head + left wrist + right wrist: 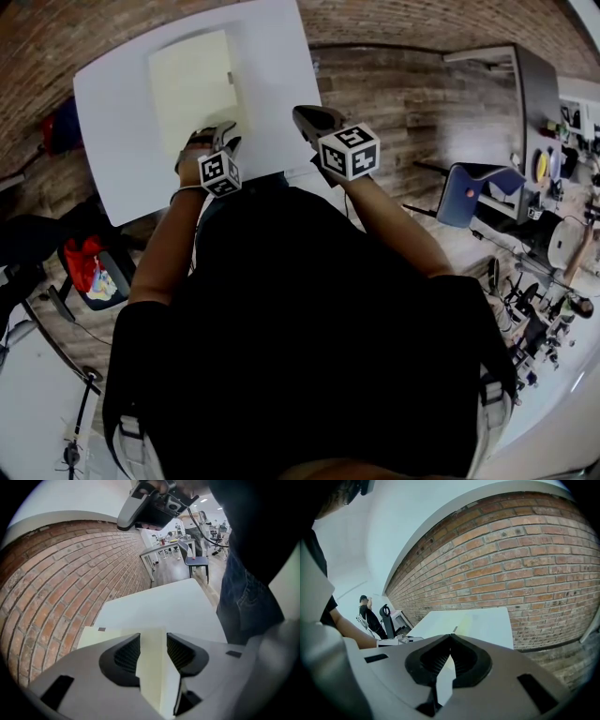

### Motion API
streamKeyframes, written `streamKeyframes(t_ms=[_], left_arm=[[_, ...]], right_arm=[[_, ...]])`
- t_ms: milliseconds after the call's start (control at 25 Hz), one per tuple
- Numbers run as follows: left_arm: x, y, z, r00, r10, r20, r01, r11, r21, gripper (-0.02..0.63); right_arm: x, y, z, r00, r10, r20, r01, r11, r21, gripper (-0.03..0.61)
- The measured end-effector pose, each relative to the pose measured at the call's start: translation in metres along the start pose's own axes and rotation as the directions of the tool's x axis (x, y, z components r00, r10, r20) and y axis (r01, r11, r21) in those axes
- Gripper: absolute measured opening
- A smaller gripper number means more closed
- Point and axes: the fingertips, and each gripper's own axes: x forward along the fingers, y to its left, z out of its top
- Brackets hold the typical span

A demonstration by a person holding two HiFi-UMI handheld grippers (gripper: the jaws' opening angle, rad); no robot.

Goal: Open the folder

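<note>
A pale yellow folder [192, 84] lies closed and flat on the white table [122, 103], toward its far side. My left gripper [217, 141] is at the folder's near edge. In the left gripper view its jaws stand wide apart around my left gripper [153, 637], with the folder's [105, 633] edge running between the ribbed pads and no pad pressing on it. My right gripper [314, 122] hovers over the table's right edge, apart from the folder. In the right gripper view my right gripper [450, 638] has its tips touching, with nothing between them, and the folder [461, 619] shows faintly beyond.
A brick surface surrounds the table [487, 620]. A blue chair [478, 192] and a cluttered desk [530, 94] stand to the right, a red bag [89, 262] to the left. A person [370, 613] stands far off in the right gripper view.
</note>
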Motion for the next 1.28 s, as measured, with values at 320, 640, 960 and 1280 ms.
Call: streamKeyframes(t_ms=[320,640,960,1280], left_arm=[[0.007,0.005,-0.002,0.999,0.037,-0.026,-0.037,0.999,0.014,0.178],[0.009,0.004,-0.003,0.999,0.038,-0.034,-0.038,0.999,0.005,0.138],[0.004,0.005,0.000,0.999,0.029,-0.013,-0.030,0.999,-0.039,0.103],[-0.005,0.007,-0.003,0.999,0.037,0.002,-0.037,0.996,-0.080,0.086]], right_arm=[[-0.002,-0.003,-0.004,1.000,0.001,-0.004,-0.001,1.000,0.008,0.028],[-0.002,-0.005,-0.002,1.000,0.005,-0.002,-0.005,1.000,0.004,0.028],[0.000,-0.004,-0.003,1.000,0.014,-0.011,-0.014,1.000,-0.008,0.028],[0.004,0.003,-0.004,0.999,0.028,-0.020,-0.028,0.999,-0.027,0.028]])
